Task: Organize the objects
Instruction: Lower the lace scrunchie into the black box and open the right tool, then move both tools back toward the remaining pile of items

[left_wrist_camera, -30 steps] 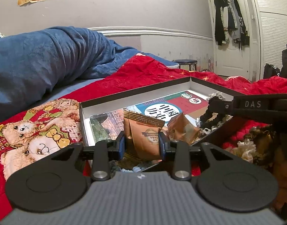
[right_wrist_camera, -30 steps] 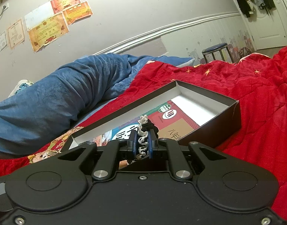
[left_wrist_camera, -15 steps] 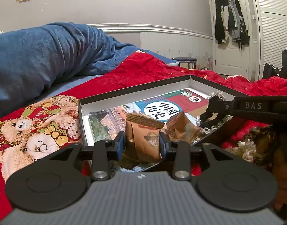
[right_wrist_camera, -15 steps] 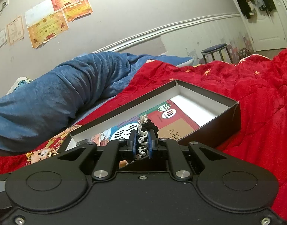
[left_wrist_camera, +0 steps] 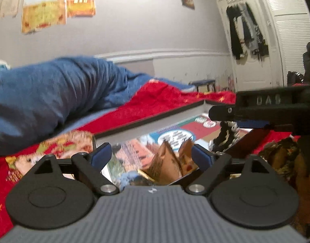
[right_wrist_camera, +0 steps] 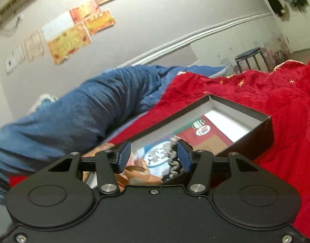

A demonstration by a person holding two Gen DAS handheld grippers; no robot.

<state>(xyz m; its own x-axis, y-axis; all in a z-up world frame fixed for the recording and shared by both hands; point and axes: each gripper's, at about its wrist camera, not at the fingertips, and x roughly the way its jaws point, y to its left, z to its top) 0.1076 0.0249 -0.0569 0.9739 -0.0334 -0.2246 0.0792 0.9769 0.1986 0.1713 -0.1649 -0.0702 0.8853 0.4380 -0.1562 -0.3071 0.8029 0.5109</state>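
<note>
A: Which step is this?

B: The release, I'd say. Both grippers hang over the box (right_wrist_camera: 254,139) on the bed (right_wrist_camera: 286,105). The left gripper (left_wrist_camera: 151,155) is opening its jaws, already wide, and the brown packets (left_wrist_camera: 171,162) stand between the pads untouched, down inside the box.

A: And the right?

B: The right gripper (right_wrist_camera: 153,157) is opening too. The black-and-white cord (right_wrist_camera: 173,164) lies close against the right-hand pad; whether it touches I cannot tell, but nothing pinches it. From the left view it dangles under that gripper onto the book (left_wrist_camera: 177,137) in the box.

A: Next move?

B: Probably lift both clear, watching that the cord doesn't snag on a pad, then fetch whatever is left. Something dark and frilly (left_wrist_camera: 276,151) lies on the bed past the box.

A: The room?

B: Red quilt, rolled blue blanket (right_wrist_camera: 77,111), certificates (right_wrist_camera: 67,40) on a grey wall, a stool (right_wrist_camera: 248,57), clothes hung on a white door (left_wrist_camera: 246,30).
</note>
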